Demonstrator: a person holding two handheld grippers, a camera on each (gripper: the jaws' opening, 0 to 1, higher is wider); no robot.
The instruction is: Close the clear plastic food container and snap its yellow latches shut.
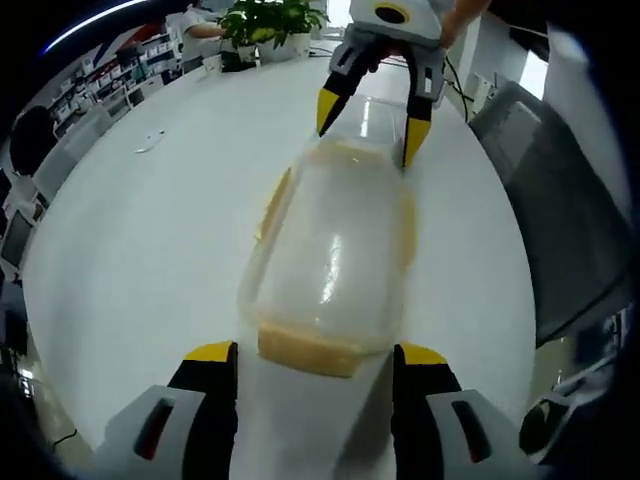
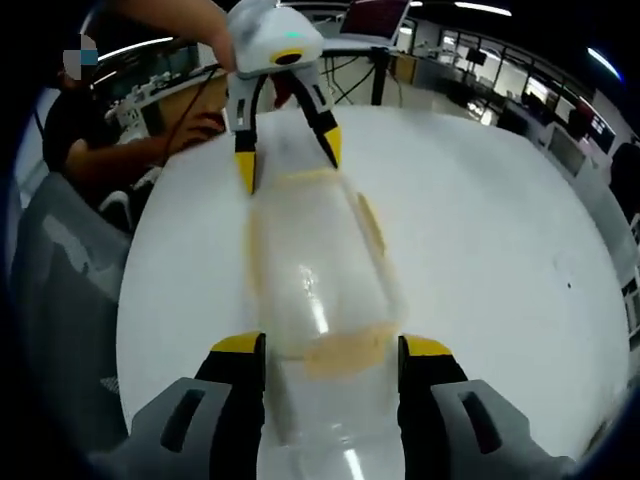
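Closest in the left gripper view, the left gripper (image 1: 315,352) has its yellow-tipped fingers spread to either side of the near end of the clear container (image 1: 330,265), which lies lengthwise on the white desk (image 1: 150,240); whether the tips actually touch its walls I cannot tell, as the plastic is blurred. A yellow latch (image 1: 305,350) sits at that near end, between the fingers, and another yellow strip runs along the container's long side. Further along, the right gripper (image 1: 368,125) comes in from the opposite end, its fingers likewise spread and straddling the far end. In the right gripper view the same arrangement is seen from the other end: the right gripper (image 2: 330,350) flanks the near end latch (image 2: 345,352), with the left gripper (image 2: 290,150) beyond. Further off stand potted plants (image 1: 268,25) at the desk's edge and a grey chair (image 1: 560,200) beside it. The lid looks seated, though I can't tell whether any latch is snapped. My worry is the smooth desk: pressing one end latch without bracing the other could send the light container skidding or tip it, and an uneven push may pop the lid askew.
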